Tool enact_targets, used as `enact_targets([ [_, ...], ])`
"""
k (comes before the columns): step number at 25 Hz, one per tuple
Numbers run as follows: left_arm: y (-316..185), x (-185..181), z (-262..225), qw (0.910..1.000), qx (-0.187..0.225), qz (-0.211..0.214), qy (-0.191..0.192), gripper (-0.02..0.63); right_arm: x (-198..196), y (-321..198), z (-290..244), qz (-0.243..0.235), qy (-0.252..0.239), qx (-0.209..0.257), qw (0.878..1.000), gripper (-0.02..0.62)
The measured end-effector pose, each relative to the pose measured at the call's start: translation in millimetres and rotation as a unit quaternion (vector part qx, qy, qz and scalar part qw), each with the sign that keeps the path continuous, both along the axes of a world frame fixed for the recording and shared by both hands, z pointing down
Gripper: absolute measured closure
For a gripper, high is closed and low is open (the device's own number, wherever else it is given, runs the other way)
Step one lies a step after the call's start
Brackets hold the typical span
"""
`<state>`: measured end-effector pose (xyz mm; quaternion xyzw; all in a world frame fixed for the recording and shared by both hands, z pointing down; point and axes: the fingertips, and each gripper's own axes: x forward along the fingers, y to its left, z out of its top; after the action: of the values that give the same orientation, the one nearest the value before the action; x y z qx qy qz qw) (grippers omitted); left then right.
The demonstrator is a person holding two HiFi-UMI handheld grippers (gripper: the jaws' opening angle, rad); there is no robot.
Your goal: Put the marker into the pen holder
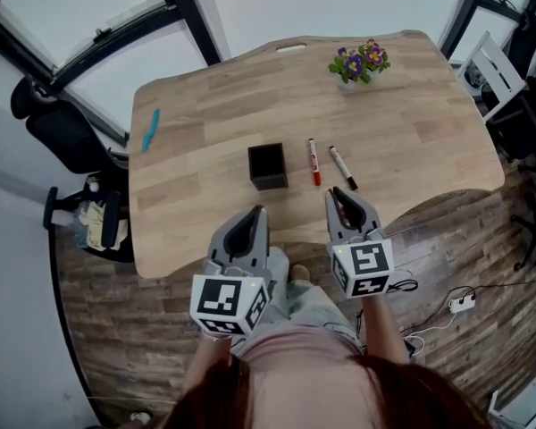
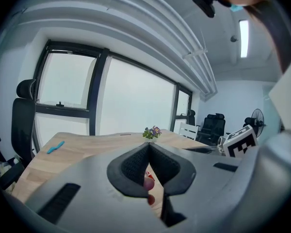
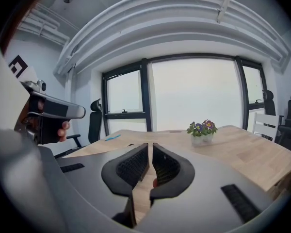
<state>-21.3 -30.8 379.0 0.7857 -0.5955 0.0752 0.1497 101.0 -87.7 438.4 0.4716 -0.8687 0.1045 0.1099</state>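
A black square pen holder [image 1: 267, 165] stands upright near the middle of the wooden table [image 1: 196, 177]. To its right a red marker [image 1: 314, 162] and a black marker [image 1: 342, 167] lie side by side, apart from each other. Both grippers hover at the table's near edge and hold nothing. My left gripper [image 1: 256, 211] [image 2: 148, 147] is shut, its tip just in front of the holder. My right gripper [image 1: 337, 192] [image 3: 150, 147] is shut too, with its tip close to the near ends of the two markers.
A small pot of purple and yellow flowers [image 1: 359, 63] [image 2: 153, 132] [image 3: 201, 128] sits at the far right of the table. A blue pen [image 1: 150, 130] [image 2: 55, 146] lies near the left edge. A black office chair [image 1: 67, 132] stands to the left, and more chairs [image 1: 509, 79] to the right.
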Motion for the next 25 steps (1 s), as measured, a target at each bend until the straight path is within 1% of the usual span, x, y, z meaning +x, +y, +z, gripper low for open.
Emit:
enact_targets([
  [5,-12,-6,6,1.0000,-0.004,0.005,0.002,0.606,-6,-9,13,0.000,0.005,-0.014,1.000,0.594],
  [9,-20,-10,19,0.9998,-0.015,0.010,0.004,0.606,-10,-17,27,-0.002,0.013,-0.025,1.000,0.592],
  [16,-31,-16,33,0.9991,-0.035,0.022,0.010,0.606,-16,-35,51,0.006,0.028,-0.045,0.999,0.568],
  [21,-41,-23,34,0.9988,-0.037,0.030,0.012,0.606,-21,-43,65,0.010,0.045,-0.055,0.997,0.552],
  [25,-51,-29,39,0.9984,-0.040,0.037,0.012,0.604,-26,-45,80,0.004,0.061,-0.069,0.996,0.543],
])
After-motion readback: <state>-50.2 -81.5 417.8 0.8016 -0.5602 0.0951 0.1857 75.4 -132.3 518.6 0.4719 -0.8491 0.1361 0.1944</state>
